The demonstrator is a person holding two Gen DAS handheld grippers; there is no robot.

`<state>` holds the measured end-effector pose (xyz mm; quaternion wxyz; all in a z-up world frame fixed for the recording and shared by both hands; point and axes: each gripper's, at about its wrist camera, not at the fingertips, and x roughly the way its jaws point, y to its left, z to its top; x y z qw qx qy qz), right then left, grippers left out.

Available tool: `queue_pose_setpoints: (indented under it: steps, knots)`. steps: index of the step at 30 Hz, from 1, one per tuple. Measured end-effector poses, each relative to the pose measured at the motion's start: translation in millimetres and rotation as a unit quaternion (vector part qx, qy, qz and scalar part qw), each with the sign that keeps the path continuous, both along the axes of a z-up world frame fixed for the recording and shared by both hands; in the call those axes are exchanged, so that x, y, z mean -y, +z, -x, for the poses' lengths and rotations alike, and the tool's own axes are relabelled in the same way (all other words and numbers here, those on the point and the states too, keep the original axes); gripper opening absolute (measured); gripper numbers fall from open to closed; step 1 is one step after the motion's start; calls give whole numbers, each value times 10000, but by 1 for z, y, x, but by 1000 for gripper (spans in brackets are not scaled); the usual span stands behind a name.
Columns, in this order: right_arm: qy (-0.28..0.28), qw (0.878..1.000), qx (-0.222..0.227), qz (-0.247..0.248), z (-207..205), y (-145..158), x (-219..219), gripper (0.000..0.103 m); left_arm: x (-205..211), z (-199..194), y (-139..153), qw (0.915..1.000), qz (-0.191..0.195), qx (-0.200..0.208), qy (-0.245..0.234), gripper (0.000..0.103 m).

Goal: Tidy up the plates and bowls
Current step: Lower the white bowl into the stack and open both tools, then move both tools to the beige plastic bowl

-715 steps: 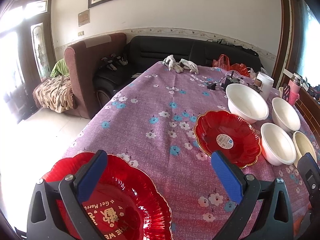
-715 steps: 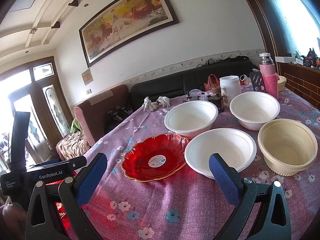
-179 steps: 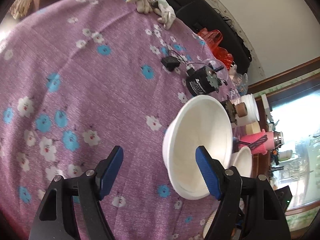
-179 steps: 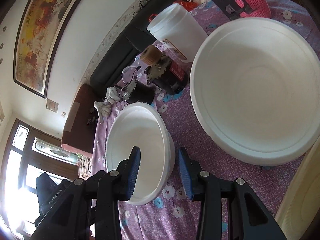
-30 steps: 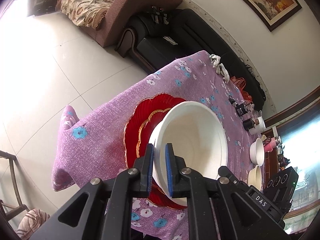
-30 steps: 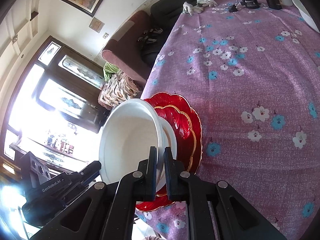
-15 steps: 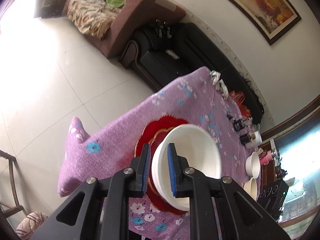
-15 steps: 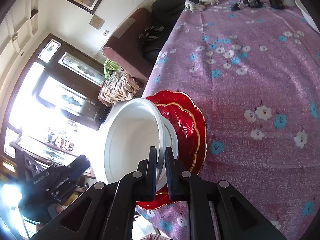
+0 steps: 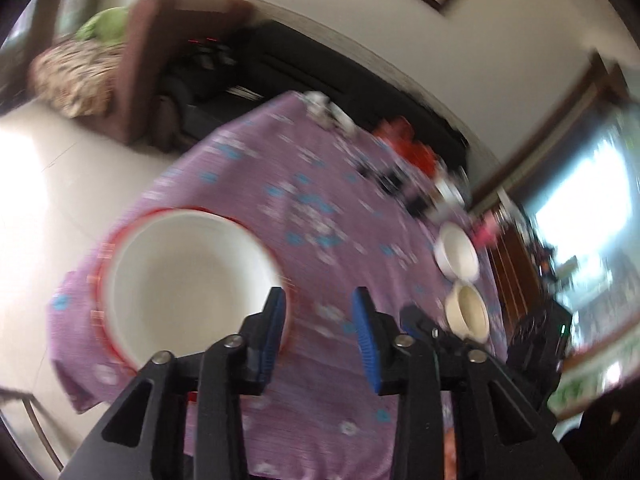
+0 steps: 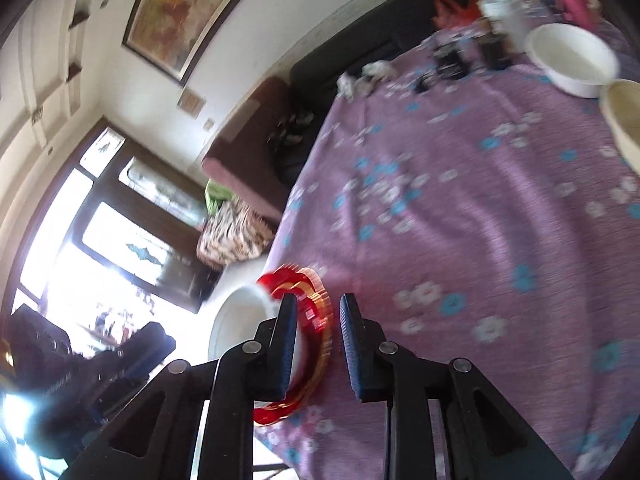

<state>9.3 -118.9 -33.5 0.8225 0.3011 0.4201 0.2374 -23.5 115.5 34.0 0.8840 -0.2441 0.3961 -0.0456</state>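
A large white bowl (image 9: 188,280) rests in the stacked red plates (image 9: 105,256) at the near-left corner of the purple flowered table (image 9: 320,208). My left gripper (image 9: 320,332) hangs just right of the bowl, jaws opening, nothing between them. In the right wrist view the red plates (image 10: 316,312) and the bowl (image 10: 240,320) lie beyond my right gripper (image 10: 318,340), whose jaws are also opening and hold nothing. A smaller white bowl (image 9: 458,254) and a cream bowl (image 9: 468,314) stand apart at the table's right side. Both views are motion-blurred.
The far end of the table holds a white jar (image 10: 504,12), a red bag (image 10: 456,12), black gadgets (image 10: 452,60) and white gloves (image 10: 368,74). A dark sofa (image 9: 320,64) and a brown armchair (image 9: 160,52) stand behind. The stack sits close to the table's edge, above the floor (image 9: 60,168).
Both grippers have let go of the white bowl's rim and pulled back and upward. The bowl now rests in the red plates. Both pairs of jaws have spread apart.
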Motion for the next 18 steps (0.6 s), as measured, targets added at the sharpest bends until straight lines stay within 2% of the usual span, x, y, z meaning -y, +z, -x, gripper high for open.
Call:
queue_pose_setpoints:
  steps: [4,8,13,18]
  knots:
    - [-506,9985,-34,-196,2,-1,61,26,65,-22,-8,9975,-152,-191,-669,48]
    - [-1159,9925,-25,-378,9,-2,133,28,122,-44,-16,9911,-208,-441,-1241,50]
    - [-1968,9792,82,-485,25,4,223,28,172,-75,-18,9858,-287,-591,-1548,53]
    - [-2555,9659,78,-420,37,10,297,28,223,-118,-25,9790,-225,-823,-1853,55]
